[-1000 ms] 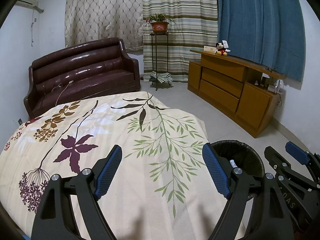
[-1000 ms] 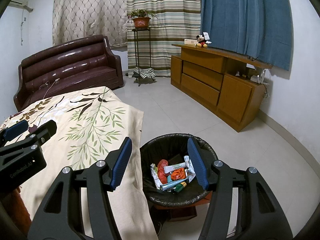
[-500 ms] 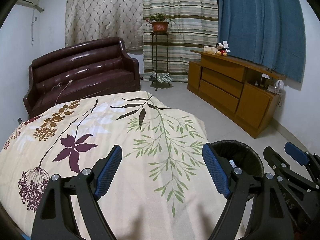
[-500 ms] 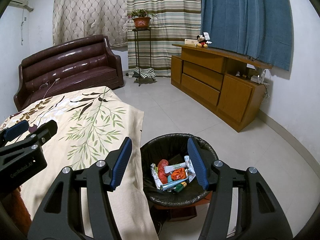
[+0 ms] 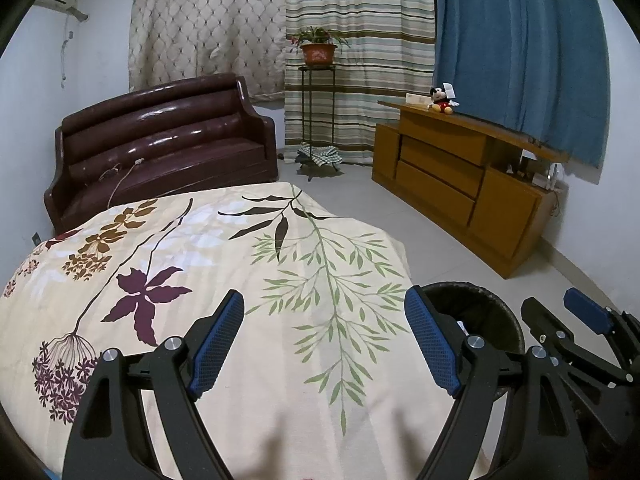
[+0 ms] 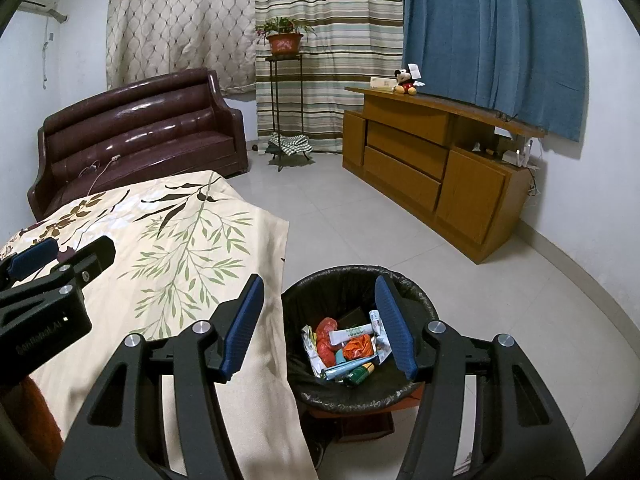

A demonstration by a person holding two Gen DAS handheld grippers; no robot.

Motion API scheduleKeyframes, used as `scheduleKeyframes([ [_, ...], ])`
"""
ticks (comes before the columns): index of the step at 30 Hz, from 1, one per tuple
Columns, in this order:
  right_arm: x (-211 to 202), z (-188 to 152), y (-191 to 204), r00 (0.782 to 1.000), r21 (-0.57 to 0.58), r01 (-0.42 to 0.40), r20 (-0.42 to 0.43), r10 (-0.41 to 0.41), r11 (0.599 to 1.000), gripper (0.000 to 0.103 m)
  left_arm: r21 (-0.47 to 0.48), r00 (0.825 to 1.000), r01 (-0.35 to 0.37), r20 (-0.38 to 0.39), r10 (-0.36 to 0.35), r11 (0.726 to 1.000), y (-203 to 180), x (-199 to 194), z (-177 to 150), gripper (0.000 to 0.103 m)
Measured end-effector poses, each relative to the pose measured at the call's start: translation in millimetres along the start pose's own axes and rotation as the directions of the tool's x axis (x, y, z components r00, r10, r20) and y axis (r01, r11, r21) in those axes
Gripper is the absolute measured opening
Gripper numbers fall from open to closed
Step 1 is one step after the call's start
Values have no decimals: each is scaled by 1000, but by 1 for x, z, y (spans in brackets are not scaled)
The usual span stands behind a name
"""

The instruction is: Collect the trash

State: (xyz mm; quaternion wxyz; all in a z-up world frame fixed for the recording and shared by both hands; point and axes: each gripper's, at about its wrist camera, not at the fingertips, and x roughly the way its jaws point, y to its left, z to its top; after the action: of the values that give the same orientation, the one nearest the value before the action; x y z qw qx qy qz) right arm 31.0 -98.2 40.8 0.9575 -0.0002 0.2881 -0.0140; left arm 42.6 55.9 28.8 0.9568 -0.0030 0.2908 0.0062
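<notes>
Nothing moved since earlier frames. My left gripper (image 5: 324, 340) over floral-print bed cover (image 5: 224, 264), jaws apart, empty. My right gripper (image 6: 318, 324) above black-lined round trash bin (image 6: 416, 292), jaws apart; crumpled wrappers (image 6: 348, 344) inside, bin at 3 o'clock of bed.

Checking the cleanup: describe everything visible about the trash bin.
The trash bin is round, lined with a black bag folded over its rim. It stands upright on the tiled floor, close beside the cloth-covered table. Inside lie crumpled wrappers, red, orange and white, plus a tube. Neither gripper touches it; the right gripper hovers open above.
</notes>
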Motion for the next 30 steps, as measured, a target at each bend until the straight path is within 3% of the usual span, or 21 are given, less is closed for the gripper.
scheduleKeyframes([
  [30, -1, 0, 2, 1000, -3, 0, -1, 0, 1000, 56, 20, 999, -13, 39, 13, 1000, 1, 0, -1, 84],
])
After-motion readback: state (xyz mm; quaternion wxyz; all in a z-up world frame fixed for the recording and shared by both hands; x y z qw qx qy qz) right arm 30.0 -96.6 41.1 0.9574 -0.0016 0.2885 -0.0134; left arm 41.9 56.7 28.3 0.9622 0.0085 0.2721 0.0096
